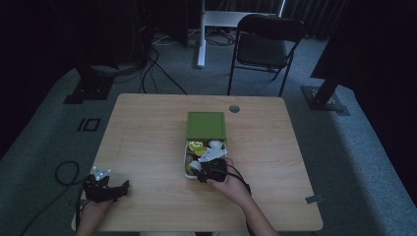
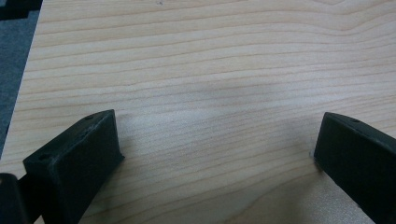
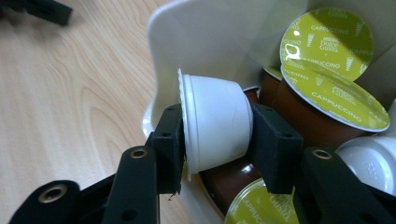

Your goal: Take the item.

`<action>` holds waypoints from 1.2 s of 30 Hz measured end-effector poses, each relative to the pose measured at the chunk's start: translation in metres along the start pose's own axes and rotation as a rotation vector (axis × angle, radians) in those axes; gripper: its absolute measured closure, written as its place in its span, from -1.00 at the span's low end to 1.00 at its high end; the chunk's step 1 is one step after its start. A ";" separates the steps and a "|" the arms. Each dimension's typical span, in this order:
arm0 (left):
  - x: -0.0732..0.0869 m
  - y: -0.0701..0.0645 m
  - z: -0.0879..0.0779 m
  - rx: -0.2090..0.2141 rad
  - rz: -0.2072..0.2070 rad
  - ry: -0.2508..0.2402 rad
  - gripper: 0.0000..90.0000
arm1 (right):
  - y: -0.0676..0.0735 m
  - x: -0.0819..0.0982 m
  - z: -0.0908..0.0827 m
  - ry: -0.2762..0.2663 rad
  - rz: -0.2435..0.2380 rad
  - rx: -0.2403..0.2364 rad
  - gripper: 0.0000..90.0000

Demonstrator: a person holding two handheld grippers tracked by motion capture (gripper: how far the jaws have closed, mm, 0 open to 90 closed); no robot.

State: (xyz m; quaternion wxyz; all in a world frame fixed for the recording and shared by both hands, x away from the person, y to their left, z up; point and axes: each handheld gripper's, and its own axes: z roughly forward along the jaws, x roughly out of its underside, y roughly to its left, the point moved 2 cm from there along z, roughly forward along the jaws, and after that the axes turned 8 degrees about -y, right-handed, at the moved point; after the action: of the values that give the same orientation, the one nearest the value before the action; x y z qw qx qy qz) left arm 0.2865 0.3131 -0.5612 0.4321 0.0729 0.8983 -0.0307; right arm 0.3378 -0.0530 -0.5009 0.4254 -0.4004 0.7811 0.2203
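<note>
Right up close in the right gripper view, the right gripper has its two blocky black jaws clamped on a white capsule: smooth matte plastic, tapered cup shape lying on its side, flat rim against one pad and the narrow base against the other. It sits at the near corner of the white box, a glossy container with rounded walls, on top of brown capsules with shiny lime foil lids that read cappuccino. From the high view the box sits mid-table with its flat green lid lying square just behind it. The table is pale wood with wavy grain. Left gripper rests near the front left corner, jaws wide apart, bare wood between them
</note>
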 end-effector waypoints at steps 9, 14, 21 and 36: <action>0.000 0.000 0.000 0.000 -0.001 -0.001 -0.99 | -0.006 -0.012 -0.026 -0.067 0.033 0.036 0.26; 0.000 0.000 0.000 0.000 -0.001 -0.001 -0.99 | -0.017 -0.021 -0.041 -0.114 0.033 0.069 0.25; 0.000 0.000 0.000 -0.001 0.000 -0.001 -0.99 | -0.032 -0.030 -0.061 -0.187 0.053 0.114 0.26; 0.000 0.000 0.000 0.000 0.000 -0.001 -0.99 | -0.080 -0.033 -0.105 -0.334 0.137 0.274 0.25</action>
State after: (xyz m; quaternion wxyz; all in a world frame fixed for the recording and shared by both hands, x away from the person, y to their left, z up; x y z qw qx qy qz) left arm 0.2866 0.3132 -0.5611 0.4325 0.0727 0.8982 -0.0305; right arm 0.3615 -0.1571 -0.4164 0.5833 -0.2427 0.7478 0.2038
